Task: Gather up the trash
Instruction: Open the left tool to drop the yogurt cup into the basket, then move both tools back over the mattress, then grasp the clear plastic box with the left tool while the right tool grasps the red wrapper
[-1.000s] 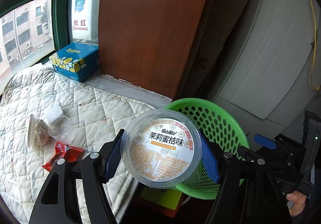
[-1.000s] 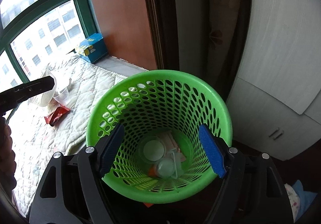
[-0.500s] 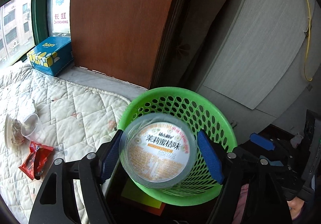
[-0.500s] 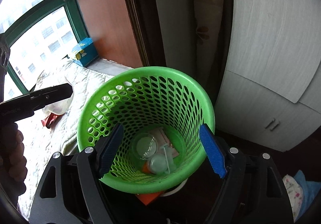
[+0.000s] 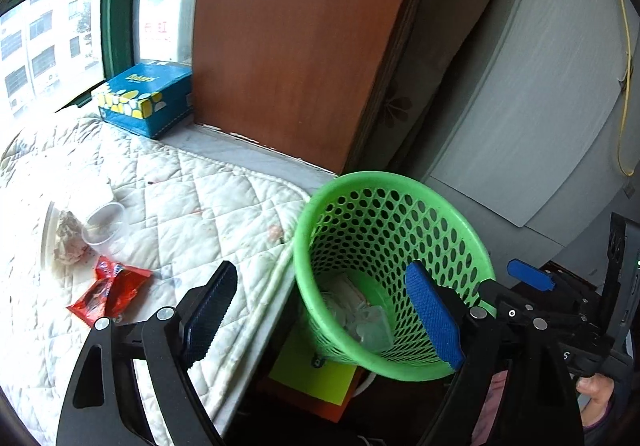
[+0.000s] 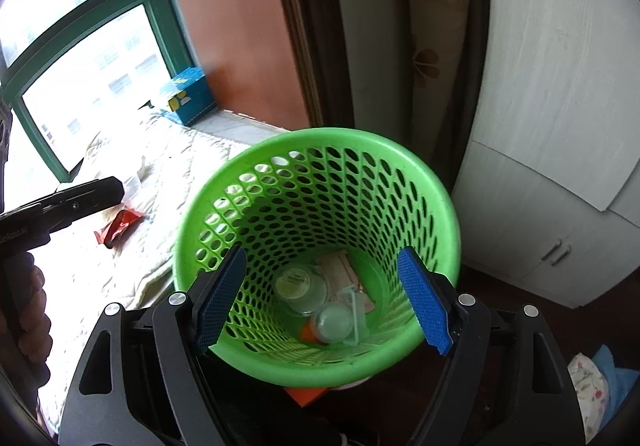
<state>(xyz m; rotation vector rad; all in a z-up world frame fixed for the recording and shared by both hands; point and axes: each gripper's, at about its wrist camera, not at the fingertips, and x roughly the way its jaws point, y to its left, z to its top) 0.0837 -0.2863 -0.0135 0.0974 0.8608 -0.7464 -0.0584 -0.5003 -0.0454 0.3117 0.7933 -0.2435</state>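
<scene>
The left gripper (image 5: 320,312) is held with its jaws spread wide and nothing between the blue pads (image 5: 434,316); it hangs above the edge of the quilted mattress (image 5: 192,202), just beside the green basket (image 5: 460,218); the right gripper (image 6: 320,298) is likewise open and empty, its two pads framing the basket's mouth from above; the basket is seen close against the corner of the mattress, with a yellow and orange sheet (image 5: 316,378) showing beneath its base; at the bottom of the basket a round labelled tub (image 6: 300,288) is seen lying among other rubbish, with a smaller clear cup (image 6: 334,324) just beside it and a flat pale packet (image 6: 338,270) behind; on the mattress, well apart from the basket, a red wrapper (image 5: 110,290) is left lying, and near it a clear plastic cup (image 5: 106,224) is seen beside a crumpled tissue (image 5: 68,238) resting against a white plate (image 5: 46,234); a blue tissue box (image 5: 146,98) is set on the sill by the green-framed window (image 5: 116,18), next to a brown wooden panel (image 5: 296,38); a grey cabinet (image 6: 560,106) stands behind the basket; in the right wrist view the tip of the left gripper is seen at the left, above the mattress.
</scene>
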